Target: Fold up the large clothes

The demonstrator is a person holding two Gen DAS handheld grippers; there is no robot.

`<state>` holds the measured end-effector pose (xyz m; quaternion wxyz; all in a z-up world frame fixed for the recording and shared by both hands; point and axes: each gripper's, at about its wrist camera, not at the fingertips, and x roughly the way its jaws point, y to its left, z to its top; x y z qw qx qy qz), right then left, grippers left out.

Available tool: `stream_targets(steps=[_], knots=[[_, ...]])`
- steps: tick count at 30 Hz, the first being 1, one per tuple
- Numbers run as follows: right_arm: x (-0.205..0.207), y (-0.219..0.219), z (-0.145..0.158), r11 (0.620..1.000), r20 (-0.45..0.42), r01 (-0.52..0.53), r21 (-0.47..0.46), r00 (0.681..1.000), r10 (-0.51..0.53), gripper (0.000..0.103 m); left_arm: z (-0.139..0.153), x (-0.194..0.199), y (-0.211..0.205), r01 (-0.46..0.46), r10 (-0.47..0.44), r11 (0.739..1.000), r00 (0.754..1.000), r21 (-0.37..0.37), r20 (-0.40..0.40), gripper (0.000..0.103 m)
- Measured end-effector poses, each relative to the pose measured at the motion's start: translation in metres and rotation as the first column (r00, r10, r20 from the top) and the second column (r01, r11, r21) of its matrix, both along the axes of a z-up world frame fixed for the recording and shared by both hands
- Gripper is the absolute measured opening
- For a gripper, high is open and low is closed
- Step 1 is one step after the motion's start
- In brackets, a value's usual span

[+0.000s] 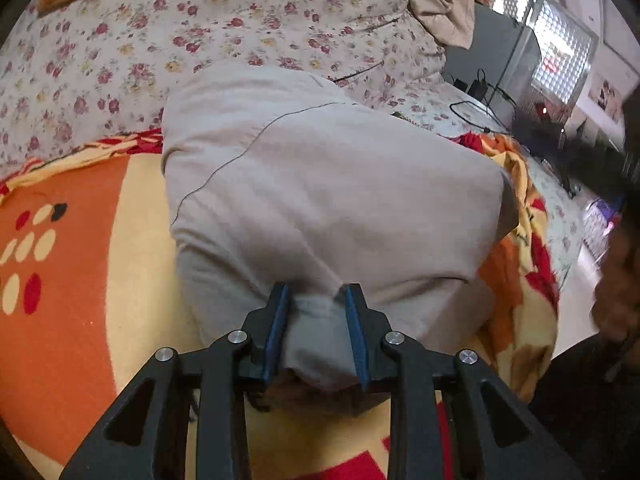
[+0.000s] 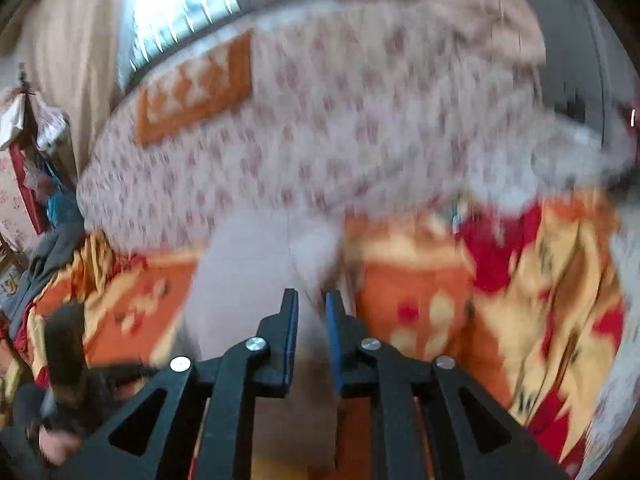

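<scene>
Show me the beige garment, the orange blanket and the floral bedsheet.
beige garment (image 1: 320, 184): left wrist view, middle of its top fold.
orange blanket (image 1: 80, 280): left wrist view, orange patch left of garment.
floral bedsheet (image 1: 200, 40): left wrist view, open stretch behind garment.

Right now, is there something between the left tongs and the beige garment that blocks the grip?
Nothing visible blocks it. The left tongs already pinch a bunched fold of the beige garment, which lies on the orange patterned blanket. Cloth fills the gap between the blue pads.
</scene>
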<state>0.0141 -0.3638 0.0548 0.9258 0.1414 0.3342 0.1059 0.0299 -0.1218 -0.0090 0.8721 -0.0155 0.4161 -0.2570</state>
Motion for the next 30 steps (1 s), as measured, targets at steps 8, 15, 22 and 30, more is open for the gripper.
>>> stream_targets(steps=[8,15,22,30], knots=[[0.071,0.061,-0.019,0.991,-0.089,-0.103,-0.089,0.991,0.096,0.014,-0.002,0.003,0.001,0.025,-0.025,1.0,1.0,-0.003,-0.019,0.017],[0.093,0.059,-0.073,0.993,-0.26,-0.109,-0.049,0.961,0.093,0.013,0.037,0.014,0.017,-0.004,0.004,1.0,1.0,-0.015,0.029,0.017],[0.117,0.052,0.012,0.999,-0.096,0.044,-0.02,0.994,-0.046,0.022,0.091,0.102,0.03,-0.208,0.211,0.977,0.971,-0.038,0.112,0.025],[0.205,0.072,-0.086,0.993,-0.31,0.044,-0.113,0.948,-0.078,0.038,0.037,0.213,0.001,-0.382,0.38,0.924,0.92,-0.005,-0.093,0.026]])
